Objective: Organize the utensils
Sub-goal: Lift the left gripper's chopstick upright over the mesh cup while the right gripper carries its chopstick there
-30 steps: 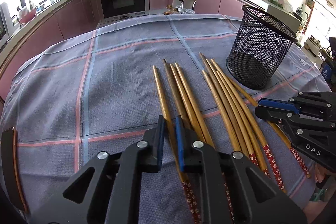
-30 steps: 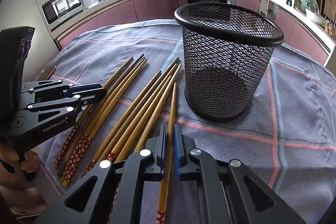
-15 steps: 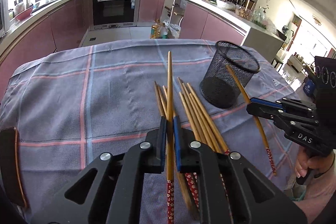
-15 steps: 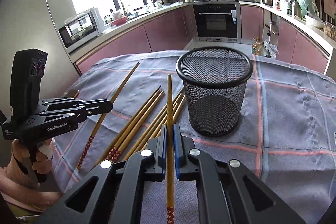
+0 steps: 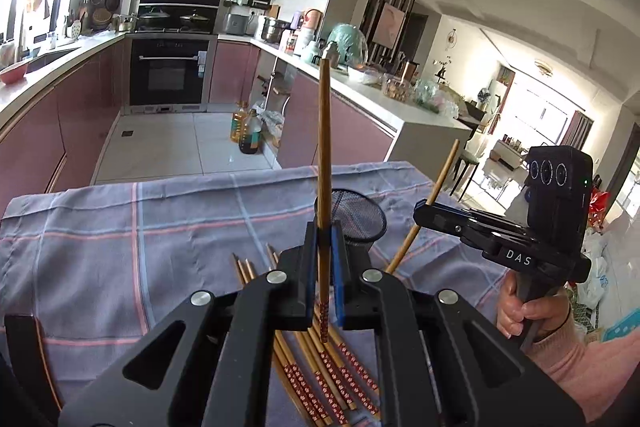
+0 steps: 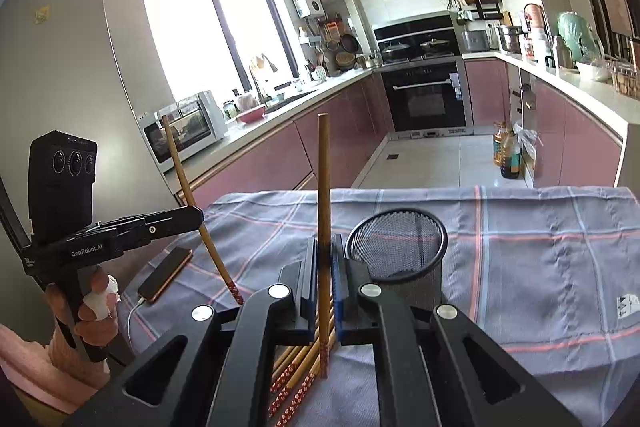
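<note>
My left gripper [image 5: 323, 227] is shut on a wooden chopstick [image 5: 324, 147] that stands nearly upright, red-patterned end down. My right gripper [image 6: 324, 241] is shut on another chopstick [image 6: 323, 179], also upright. Both are held high above the table. In the left wrist view the right gripper [image 5: 420, 209] shows at the right with its chopstick [image 5: 440, 183] tilted. In the right wrist view the left gripper [image 6: 198, 215] shows at the left with its chopstick [image 6: 188, 187]. A black mesh cup [image 6: 398, 247] [image 5: 358, 217] stands upright just beyond the fingers. Several more chopsticks [image 5: 320, 367] [image 6: 296, 375] lie on the cloth below.
A grey checked cloth [image 6: 540, 267] covers the table. A phone [image 6: 166, 275] with a white cable lies near its left edge. A person's hands in pink sleeves [image 5: 560, 355] hold both grippers. Beyond the table are kitchen counters, an oven [image 6: 426, 99] and oil bottles [image 5: 248, 131] on the floor.
Both grippers closed on one chopstick each and lifted them off the cloth, tilting upward. The mesh cup and the chopsticks left on the cloth now sit lower in both views.
</note>
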Action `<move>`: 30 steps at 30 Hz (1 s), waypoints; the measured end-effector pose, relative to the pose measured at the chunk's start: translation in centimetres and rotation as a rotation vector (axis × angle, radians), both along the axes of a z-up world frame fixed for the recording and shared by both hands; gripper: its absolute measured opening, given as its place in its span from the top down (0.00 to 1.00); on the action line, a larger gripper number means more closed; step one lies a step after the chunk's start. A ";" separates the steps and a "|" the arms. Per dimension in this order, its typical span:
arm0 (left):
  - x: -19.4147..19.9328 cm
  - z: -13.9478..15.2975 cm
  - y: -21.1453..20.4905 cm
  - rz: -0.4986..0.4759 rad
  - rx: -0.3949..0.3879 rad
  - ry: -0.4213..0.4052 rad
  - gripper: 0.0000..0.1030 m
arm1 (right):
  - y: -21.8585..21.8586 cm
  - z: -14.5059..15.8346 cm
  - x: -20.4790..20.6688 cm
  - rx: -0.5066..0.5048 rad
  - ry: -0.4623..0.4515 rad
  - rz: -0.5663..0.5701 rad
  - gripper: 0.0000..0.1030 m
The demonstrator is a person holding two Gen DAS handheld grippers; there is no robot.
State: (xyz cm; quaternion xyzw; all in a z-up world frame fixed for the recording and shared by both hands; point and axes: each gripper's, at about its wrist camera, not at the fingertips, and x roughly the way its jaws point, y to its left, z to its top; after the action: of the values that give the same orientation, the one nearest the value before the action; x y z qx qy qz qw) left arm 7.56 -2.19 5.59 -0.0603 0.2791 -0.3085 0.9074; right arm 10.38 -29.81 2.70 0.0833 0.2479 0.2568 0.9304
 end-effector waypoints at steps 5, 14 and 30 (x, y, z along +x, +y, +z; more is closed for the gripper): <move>1.0 3.1 -2.0 -0.024 -0.045 -0.067 0.93 | -0.7 3.1 0.8 0.018 -0.073 -0.004 0.95; 3.9 6.9 -5.6 -0.028 -0.068 -0.118 0.93 | -1.7 7.3 2.8 -0.022 -0.163 -0.056 0.95; 8.6 -2.2 -10.6 -0.079 0.110 0.073 0.93 | -0.5 0.7 8.8 -0.146 0.115 -0.039 0.95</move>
State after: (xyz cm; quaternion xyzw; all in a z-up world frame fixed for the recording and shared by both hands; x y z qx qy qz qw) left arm 16.20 -12.79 3.35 -0.0107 0.3306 -0.3258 0.8857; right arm 19.23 -30.27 3.44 0.0348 0.3171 0.2146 0.9231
